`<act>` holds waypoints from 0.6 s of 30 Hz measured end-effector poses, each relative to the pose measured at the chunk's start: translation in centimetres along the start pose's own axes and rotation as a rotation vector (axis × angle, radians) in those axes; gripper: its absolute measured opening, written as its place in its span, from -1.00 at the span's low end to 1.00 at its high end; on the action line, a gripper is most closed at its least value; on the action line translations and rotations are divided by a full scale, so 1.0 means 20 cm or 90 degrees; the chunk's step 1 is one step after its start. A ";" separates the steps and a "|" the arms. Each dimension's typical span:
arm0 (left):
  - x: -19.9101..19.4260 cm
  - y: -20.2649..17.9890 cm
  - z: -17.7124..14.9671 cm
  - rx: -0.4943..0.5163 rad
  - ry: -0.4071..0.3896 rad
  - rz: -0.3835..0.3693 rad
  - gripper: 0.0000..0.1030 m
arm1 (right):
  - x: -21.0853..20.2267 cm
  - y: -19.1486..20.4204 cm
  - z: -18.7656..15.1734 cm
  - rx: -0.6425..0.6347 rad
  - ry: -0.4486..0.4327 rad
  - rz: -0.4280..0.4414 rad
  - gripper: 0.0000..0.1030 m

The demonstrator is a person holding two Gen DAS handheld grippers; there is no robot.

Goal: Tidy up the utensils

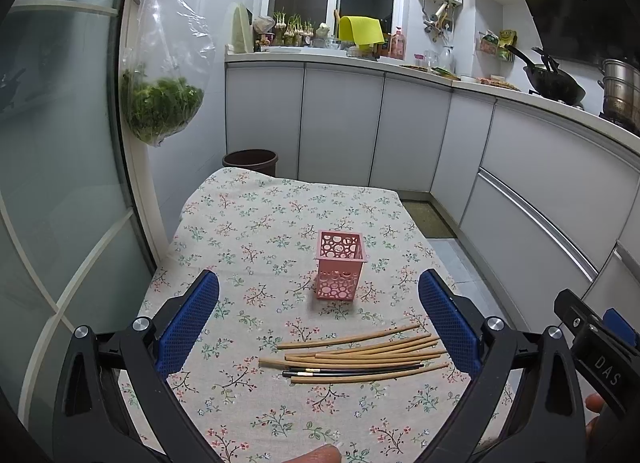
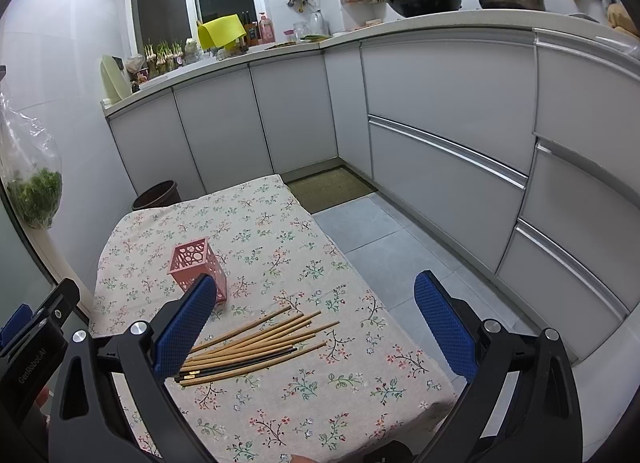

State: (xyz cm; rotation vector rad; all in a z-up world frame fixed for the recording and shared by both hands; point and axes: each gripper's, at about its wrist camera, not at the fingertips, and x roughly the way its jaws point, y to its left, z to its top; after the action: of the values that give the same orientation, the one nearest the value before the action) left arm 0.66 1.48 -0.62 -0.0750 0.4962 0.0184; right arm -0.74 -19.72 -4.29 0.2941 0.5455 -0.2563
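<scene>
- The pink perforated plastic holder [image 1: 340,265], square and upright, stands on the floral-print tablecloth [image 1: 248,223] with nothing in it as far as its open top shows — so by my reading no sorting has been done yet.
- The loose pile of light bamboo chopsticks [image 1: 360,351] lies flat on the cloth, on the camera side of the holder and a little to its right, near it but not touching.
- Within that pile, toward the edge farthest from the holder, lies a pair of dark chopsticks with metal bands [image 1: 352,370]; all the sticks run roughly parallel, fanned slightly.
- The left gripper [image 1: 318,323] hangs above the cloth with its blue pads spread wide, gripping nothing; the holder shows between its fingers, beyond the tips.
- The right gripper [image 2: 316,325] is likewise spread and empty, off to the right of the holder and above the pile; its left pad hides the near ends of several sticks in its own view.
- Everything is left to do, I judge — each stick needs lifting and standing in the holder, and none is yet in either tool's grasp.
- Beyond the holder, a dark brown bin [image 1: 250,161] stands on the floor past the far edge of the table.
</scene>
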 end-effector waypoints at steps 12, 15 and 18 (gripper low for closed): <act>0.14 -0.11 0.03 0.077 0.044 -0.036 0.86 | 0.07 -0.10 -0.01 0.044 0.013 -0.034 0.87; 0.28 -0.25 0.08 0.160 0.111 -0.113 0.86 | 0.13 -0.22 -0.03 0.101 0.015 -0.057 0.87; 0.48 -0.44 0.09 0.250 0.220 -0.208 0.86 | 0.20 -0.39 -0.06 0.163 0.021 -0.080 0.87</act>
State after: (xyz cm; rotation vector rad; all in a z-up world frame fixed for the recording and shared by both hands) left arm 10.24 -7.06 -3.01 0.2303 0.8189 -0.4169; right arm -0.41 -27.07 -9.10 0.5144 0.5653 -0.4449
